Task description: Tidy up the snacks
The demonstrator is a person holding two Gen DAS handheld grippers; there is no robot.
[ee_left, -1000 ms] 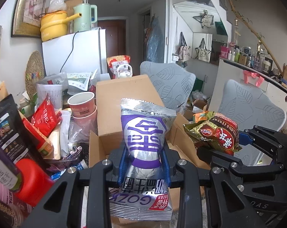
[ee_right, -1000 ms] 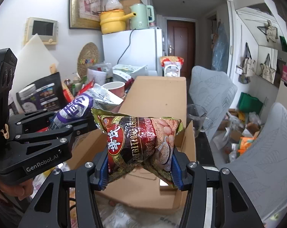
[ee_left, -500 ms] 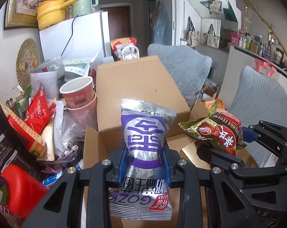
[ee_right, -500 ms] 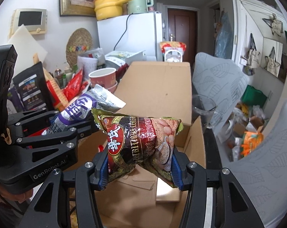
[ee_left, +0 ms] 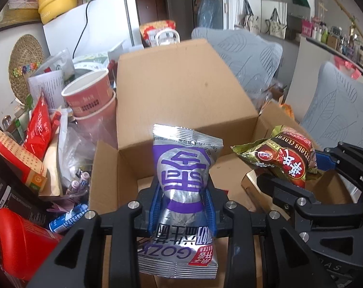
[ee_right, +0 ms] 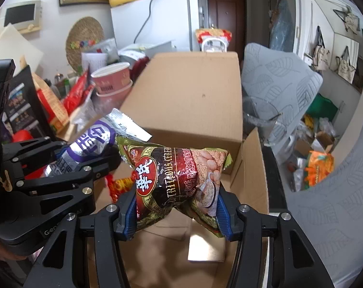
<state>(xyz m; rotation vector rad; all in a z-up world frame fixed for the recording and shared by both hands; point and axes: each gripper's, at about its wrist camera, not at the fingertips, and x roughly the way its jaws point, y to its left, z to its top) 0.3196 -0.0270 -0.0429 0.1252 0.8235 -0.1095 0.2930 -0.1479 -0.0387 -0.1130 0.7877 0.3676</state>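
Cardboard box (ee_left: 181, 91) beyond both fingertips | your left gripper (ee_left: 183, 212) pinches silver-purple packet (ee_left: 183, 168) | right gripper (ee_right: 176, 213) pinches cereal bag (ee_right: 179, 180) | neither dropped yet (clutter remains)

Matt brown corrugated cardboard box (ee_left: 181, 91); glossy crinkled silver-and-purple foil snack packet (ee_left: 183, 180); shiny dark-red-and-green plastic cereal pouch (ee_right: 179, 180); red paper cups (ee_left: 90, 96).
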